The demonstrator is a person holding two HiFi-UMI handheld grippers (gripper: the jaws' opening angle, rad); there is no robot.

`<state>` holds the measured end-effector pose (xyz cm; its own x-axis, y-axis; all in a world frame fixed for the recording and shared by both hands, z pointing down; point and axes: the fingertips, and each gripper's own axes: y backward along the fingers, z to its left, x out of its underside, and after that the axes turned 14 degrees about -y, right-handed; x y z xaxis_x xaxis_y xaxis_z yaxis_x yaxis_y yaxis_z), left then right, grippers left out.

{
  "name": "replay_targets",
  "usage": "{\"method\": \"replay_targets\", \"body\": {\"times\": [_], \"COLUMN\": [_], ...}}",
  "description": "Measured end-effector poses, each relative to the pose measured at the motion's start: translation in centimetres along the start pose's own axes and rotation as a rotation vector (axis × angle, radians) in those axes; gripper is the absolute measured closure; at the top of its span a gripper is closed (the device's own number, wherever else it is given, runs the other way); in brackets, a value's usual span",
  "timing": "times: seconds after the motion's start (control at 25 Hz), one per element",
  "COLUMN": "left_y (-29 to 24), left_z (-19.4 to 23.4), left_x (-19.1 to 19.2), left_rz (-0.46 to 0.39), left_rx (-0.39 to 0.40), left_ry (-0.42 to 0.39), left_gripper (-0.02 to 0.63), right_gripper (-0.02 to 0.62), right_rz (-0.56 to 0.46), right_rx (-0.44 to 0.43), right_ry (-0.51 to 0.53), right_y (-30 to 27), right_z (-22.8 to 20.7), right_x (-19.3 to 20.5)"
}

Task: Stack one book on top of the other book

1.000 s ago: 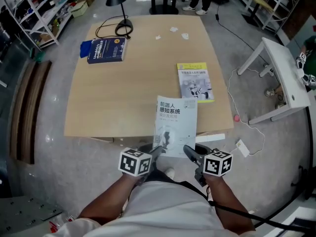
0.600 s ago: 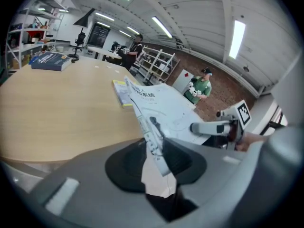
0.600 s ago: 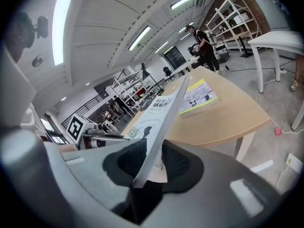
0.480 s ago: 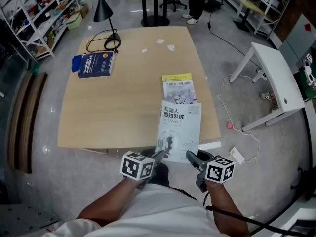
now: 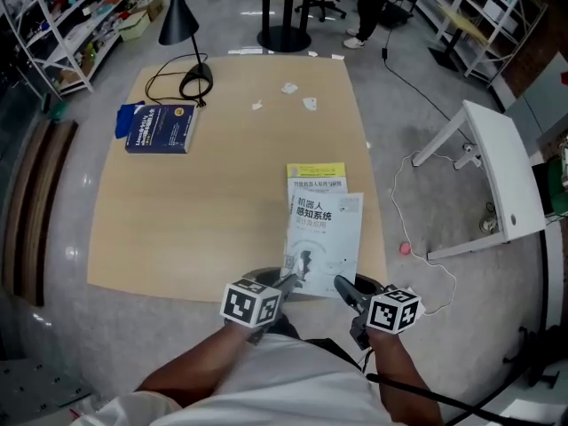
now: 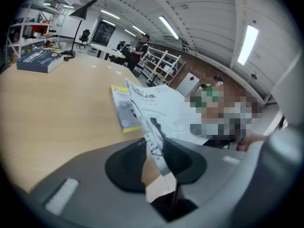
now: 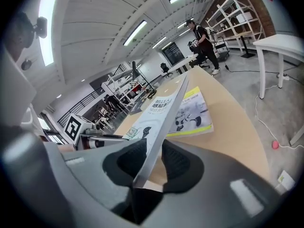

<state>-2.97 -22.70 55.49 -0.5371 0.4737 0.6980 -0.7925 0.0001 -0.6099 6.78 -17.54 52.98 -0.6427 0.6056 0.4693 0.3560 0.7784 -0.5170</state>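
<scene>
I hold a white book (image 5: 324, 240) by its near edge with both grippers, above the table's near right part. My left gripper (image 5: 287, 282) is shut on its near left corner, my right gripper (image 5: 341, 287) on its near right corner. The book's far end overlaps a yellow-edged book (image 5: 316, 175) that lies flat on the wooden table (image 5: 204, 202). In the left gripper view the white book (image 6: 156, 103) runs out from between the pads, with the yellow-edged book (image 6: 122, 109) beyond. In the right gripper view the white book (image 7: 159, 113) stands edge-on over the yellow-edged book (image 7: 194, 112).
A thick blue book (image 5: 158, 128) lies at the table's far left, beside a black desk lamp (image 5: 182, 25) with its cable. Small paper scraps (image 5: 299, 96) lie near the far edge. A white side table (image 5: 506, 180) stands on the floor to the right.
Both grippers have carried the white book away from me across the table edge. Its far end now covers the near part of the yellow-edged book.
</scene>
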Motion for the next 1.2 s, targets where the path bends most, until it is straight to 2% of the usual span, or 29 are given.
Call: {"method": "replay_targets", "body": {"times": [0.2, 0.52, 0.8, 1.04, 1.2], "left_y": [-1.8, -5.0, -7.6, -8.7, -9.3], "left_z": [2.6, 4.3, 5.7, 7.2, 8.1], "left_x": [-1.6, -3.8, -4.2, -4.9, -3.9], "left_rz": [0.002, -0.015, -0.013, -0.006, 0.023], "left_rx": [-0.031, -0.113, -0.216, -0.252, -0.262], "left_ry": [0.027, 0.08, 0.133, 0.136, 0.159], "left_gripper": [0.482, 0.48, 0.472, 0.472, 0.472], "right_gripper": [0.494, 0.492, 0.492, 0.491, 0.491], "right_rz": [0.028, 0.096, 0.171, 0.179, 0.203], "right_rx": [-0.01, -0.05, -0.101, -0.114, -0.089], "right_ry": [0.015, 0.045, 0.072, 0.066, 0.079], "right_y": [-2.5, -4.4, -6.3, -7.5, -8.5], "right_z": [-1.4, -4.1, -6.6, -7.5, -8.2], "right_x": [-2.9, -6.8, -8.7, -9.7, -9.2]}}
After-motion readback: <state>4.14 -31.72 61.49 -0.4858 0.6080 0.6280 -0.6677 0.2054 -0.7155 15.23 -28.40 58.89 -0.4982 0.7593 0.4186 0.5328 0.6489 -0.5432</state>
